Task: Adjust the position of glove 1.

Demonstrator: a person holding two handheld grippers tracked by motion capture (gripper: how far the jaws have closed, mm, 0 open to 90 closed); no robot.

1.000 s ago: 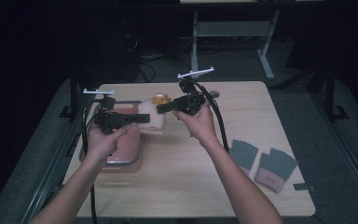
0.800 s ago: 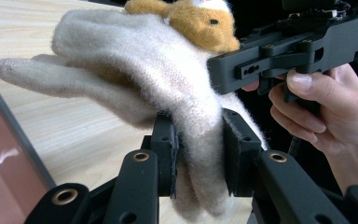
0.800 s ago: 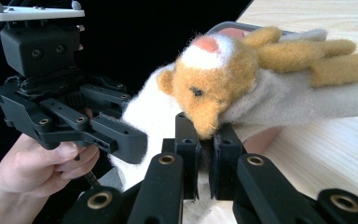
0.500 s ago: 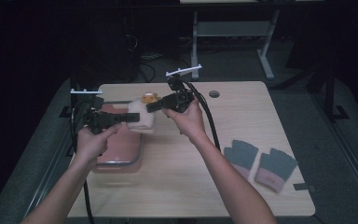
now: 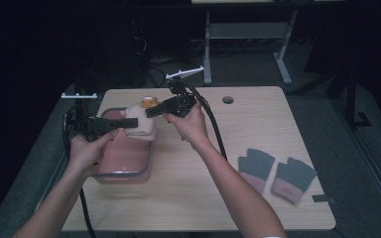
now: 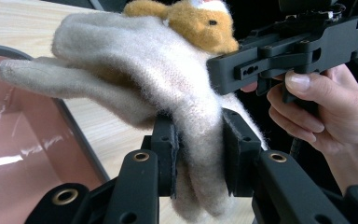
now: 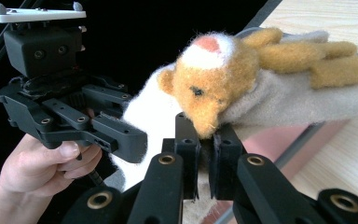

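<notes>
Holding the cream glove (image 5: 140, 125) in the air between both tools right now, above the far end of the pink bin (image 5: 124, 158) at the left of the surface (image 5: 188, 198). It's a fuzzy knit glove with a small tan bear figure (image 7: 205, 93) on its back; in the high view the bear's head pokes up at the glove's far edge.

Left hand-held gripper (image 6: 198, 158): jaws pinched tight on the cuff end, fabric bunched between the pads, fingers of the glove drooping away toward the bin. Right hand-held gripper (image 7: 204, 163): jaws nearly shut, clamped on a thin fold of fabric right under the bear's snout. Can't tell if the snout itself is caught or just the knit beneath it.

Progress, my read: pick-up is done and the glove is fully clear of the surface, hanging over the bin's rim rather than inside it. From the left gripper view the bin interior I can see looks bare. What's left, I'd judge: lower it in, release both grips, back out.

Further out: a second pair, the grey gloves (image 5: 277, 173), lies flat near the right edge of the surface, well apart from the bin and untouched. If those belong in the bin too, the job is less than halfway. A dark round grommet (image 5: 227, 99) sits near the far edge, irrelevant.
</notes>
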